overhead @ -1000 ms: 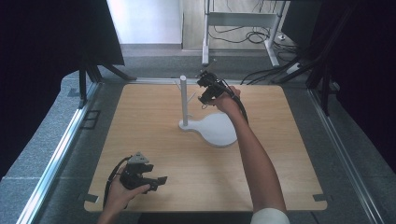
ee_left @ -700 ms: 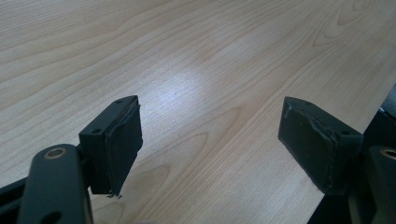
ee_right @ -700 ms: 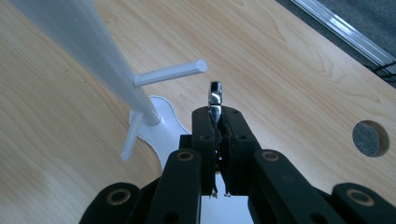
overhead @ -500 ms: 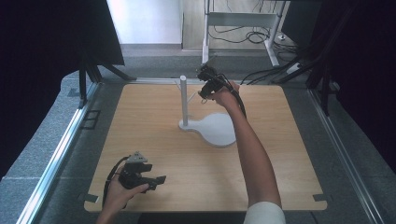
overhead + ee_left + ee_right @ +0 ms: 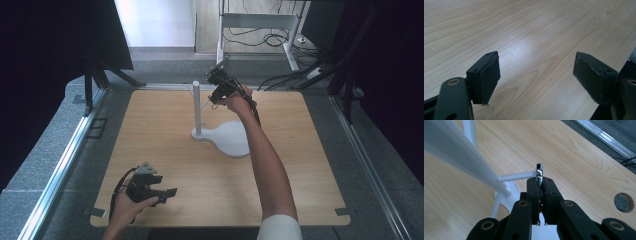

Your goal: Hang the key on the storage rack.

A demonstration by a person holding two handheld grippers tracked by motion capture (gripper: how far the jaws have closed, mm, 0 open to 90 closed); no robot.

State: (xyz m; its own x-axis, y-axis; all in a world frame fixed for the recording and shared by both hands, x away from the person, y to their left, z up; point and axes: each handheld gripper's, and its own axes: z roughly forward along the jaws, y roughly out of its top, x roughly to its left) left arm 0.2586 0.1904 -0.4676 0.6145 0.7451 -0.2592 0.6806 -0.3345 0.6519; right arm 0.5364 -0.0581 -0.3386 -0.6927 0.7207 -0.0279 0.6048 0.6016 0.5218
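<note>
Two claws are at work over a pale wooden table with a smooth, visibly grained top. At the lower left of the high view the left claw lies low over the wood near the table's front edge, held in a hand; in the left gripper view its two black jaws stand spread wide with nothing between them, their blocky rubber pads worn and chipped at the edges, bare grained wood showing in the gap. Near the middle of the high view stands a white stand: a flat, rounded, matte base lying on the table and a slim round upright post rising from its left end, with thin white pegs sticking out of the post near the top. At upper centre right, the right claw is raised beside the top of that post, its hand and bare forearm reaching across the table. In the right gripper view its jaws are pressed together, pinching a small shiny metal piece, narrow and flat with a rounded tip poking out above the pads. That piece sits right at the end of one horizontal white peg, seemingly touching it.
</note>
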